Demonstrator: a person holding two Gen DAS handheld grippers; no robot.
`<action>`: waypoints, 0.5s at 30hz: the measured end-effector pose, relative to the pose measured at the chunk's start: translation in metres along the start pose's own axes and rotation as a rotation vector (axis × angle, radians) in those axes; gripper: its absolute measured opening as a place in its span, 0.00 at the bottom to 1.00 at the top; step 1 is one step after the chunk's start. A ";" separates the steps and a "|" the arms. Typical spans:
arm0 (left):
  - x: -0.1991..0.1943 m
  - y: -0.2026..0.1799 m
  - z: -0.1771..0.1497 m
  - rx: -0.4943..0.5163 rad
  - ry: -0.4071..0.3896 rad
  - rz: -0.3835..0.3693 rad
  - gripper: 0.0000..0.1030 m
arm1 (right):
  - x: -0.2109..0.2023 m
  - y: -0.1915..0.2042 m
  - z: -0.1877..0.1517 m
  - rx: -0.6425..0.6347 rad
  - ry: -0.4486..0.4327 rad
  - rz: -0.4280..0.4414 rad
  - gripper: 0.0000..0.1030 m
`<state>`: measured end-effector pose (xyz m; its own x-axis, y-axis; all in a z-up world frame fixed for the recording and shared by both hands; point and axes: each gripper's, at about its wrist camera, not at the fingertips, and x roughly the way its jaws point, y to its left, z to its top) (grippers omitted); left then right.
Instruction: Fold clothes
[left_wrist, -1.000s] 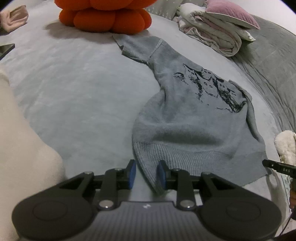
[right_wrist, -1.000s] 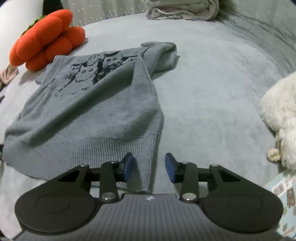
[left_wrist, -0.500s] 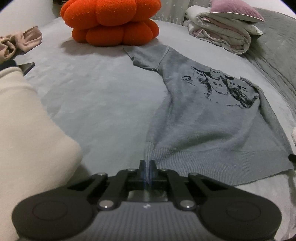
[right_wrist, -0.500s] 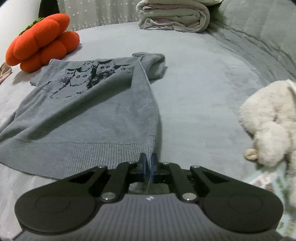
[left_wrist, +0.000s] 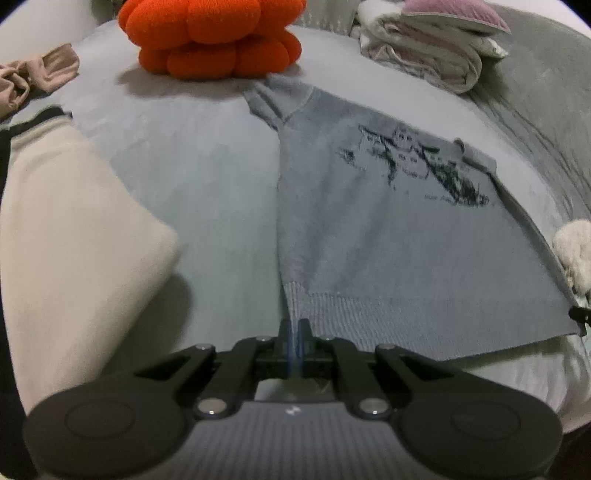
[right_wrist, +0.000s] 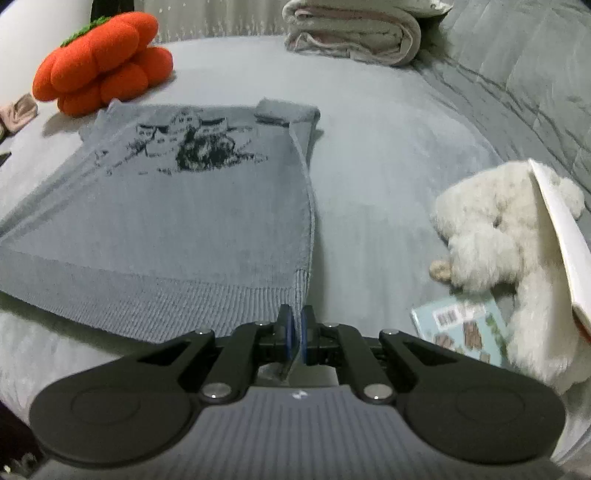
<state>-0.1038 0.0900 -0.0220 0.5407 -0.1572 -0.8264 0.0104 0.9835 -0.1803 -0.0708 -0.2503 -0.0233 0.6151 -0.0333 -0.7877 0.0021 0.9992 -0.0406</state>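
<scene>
Currently a grey sweater (left_wrist: 369, 236) is spread across the middle of the bed (left_wrist: 192, 177), print side up, with its ribbed hem (right_wrist: 155, 295) toward the near edge and its neck and sleeves toward the far side. The left tool (left_wrist: 294, 341) is clenched on the hem's left corner, and the right tool (right_wrist: 295, 328) is clenched on the hem's right corner; a sliver of knit is seen pinched between the blue pads in both wrist views. By being gripped at the two bottom corners, the hem is held straight and taut between the tools, which appears meant to let the lower half be carried over the chest as one even fold, not in bunches. The far sleeves look already tucked in, though this cannot be told for certain. An orange cushion (right_wrist: 103, 62) sits near the far left corner of the bed, folded blankets (right_wrist: 354, 33) lie at the far edge, and a white plush toy (right_wrist: 491, 221) with a booklet (right_wrist: 461, 325) rests toward the right edge, all clear of the sweater, so the fold's path seems unobstructed. A cream sleeve (left_wrist: 66, 236) is seen at the left.
</scene>
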 end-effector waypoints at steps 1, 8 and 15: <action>0.004 0.001 -0.002 -0.001 0.010 0.003 0.03 | 0.003 -0.001 -0.002 0.001 0.011 0.000 0.04; 0.028 0.012 -0.008 -0.030 0.037 0.011 0.03 | 0.032 -0.001 -0.008 0.003 0.085 -0.007 0.04; 0.030 0.013 -0.005 0.016 0.049 -0.005 0.13 | 0.037 0.000 -0.008 0.015 0.098 -0.007 0.09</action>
<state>-0.0915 0.0979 -0.0521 0.4991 -0.1659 -0.8505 0.0263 0.9839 -0.1765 -0.0546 -0.2519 -0.0576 0.5347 -0.0421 -0.8440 0.0183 0.9991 -0.0383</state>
